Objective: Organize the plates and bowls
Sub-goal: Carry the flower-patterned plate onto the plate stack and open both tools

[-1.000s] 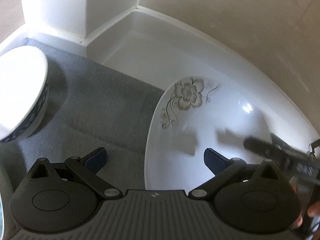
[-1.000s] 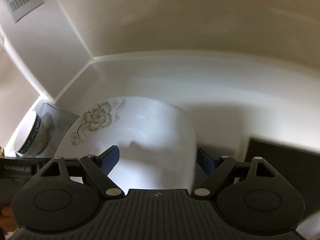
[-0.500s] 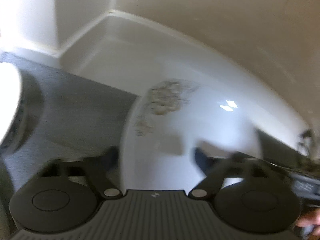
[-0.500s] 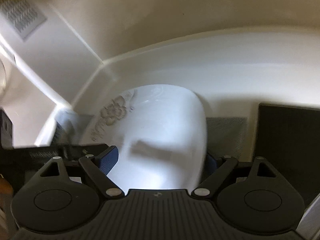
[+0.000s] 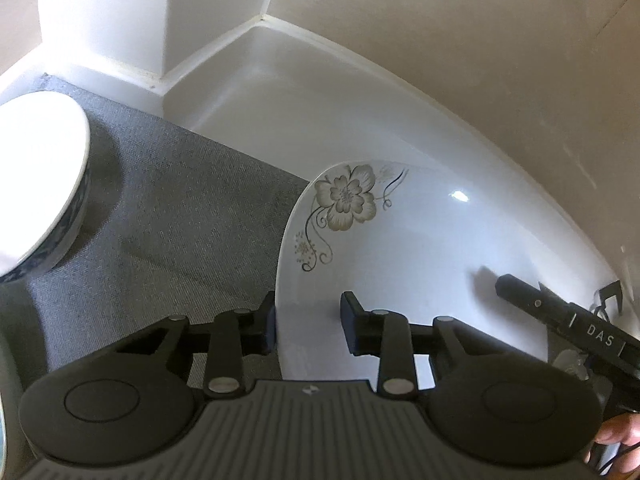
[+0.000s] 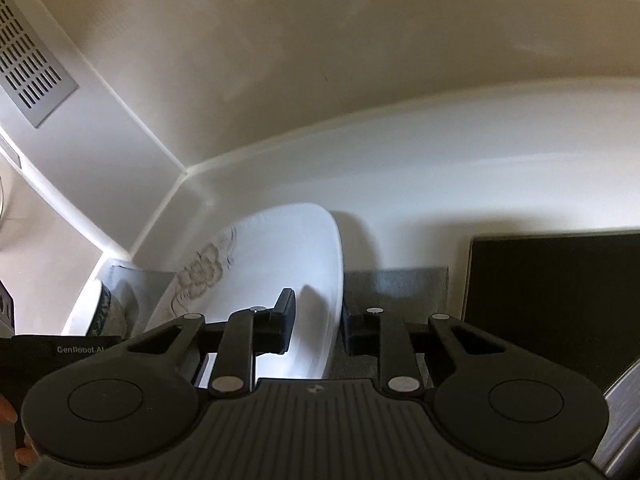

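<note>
A grey mat [image 5: 172, 216] covers the surface in a white corner, cream wall [image 5: 460, 40] behind; a vent grille [image 6: 28, 76] sits at ten o'clock from the right wrist. The flowered white plate [image 5: 400, 264] lies at the centre, tipped up on its right side. A blue-rimmed bowl [image 5: 36, 176] stands at nine o'clock. The left gripper [image 5: 307, 328] has just been closing and straddles the plate's left rim; the right gripper [image 6: 318, 326] has likewise narrowed astride the right rim. Whether either one presses, I cannot tell.

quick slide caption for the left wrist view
Left gripper closing on the rim of a flowered plate on a grey mat.
</note>
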Tool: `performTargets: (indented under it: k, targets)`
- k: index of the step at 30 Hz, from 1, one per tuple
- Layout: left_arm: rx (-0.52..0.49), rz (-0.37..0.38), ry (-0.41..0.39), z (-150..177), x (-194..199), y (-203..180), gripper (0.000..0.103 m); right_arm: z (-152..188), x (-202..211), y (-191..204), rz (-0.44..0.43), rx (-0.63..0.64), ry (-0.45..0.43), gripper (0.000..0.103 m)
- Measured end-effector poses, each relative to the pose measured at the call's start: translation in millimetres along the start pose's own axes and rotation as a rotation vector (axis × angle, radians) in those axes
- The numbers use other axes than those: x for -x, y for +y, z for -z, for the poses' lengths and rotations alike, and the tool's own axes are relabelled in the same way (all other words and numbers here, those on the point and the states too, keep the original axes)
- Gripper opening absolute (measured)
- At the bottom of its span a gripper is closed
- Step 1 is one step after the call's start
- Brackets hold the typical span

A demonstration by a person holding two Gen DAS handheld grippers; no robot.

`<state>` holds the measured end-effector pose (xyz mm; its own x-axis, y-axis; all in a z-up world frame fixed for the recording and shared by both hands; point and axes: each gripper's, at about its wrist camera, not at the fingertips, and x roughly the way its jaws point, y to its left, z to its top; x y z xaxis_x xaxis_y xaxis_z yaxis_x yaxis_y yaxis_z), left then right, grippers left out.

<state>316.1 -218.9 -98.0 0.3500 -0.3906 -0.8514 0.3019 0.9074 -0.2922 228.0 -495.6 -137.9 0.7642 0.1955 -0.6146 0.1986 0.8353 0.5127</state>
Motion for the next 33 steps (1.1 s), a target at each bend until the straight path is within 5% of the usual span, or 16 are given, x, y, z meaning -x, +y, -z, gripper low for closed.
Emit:
performTargets:
  k: [14, 33]
  targets:
    - [0.003, 0.014, 0.003, 11, 27, 3, 0.036, 8, 37, 18, -0.014, 0.017, 0.001, 0.026]
    - [-0.097, 0.037, 0.028, 67, 77, 8, 0.036, 86, 116, 48, 0.061, -0.064, -0.045, 0.026]
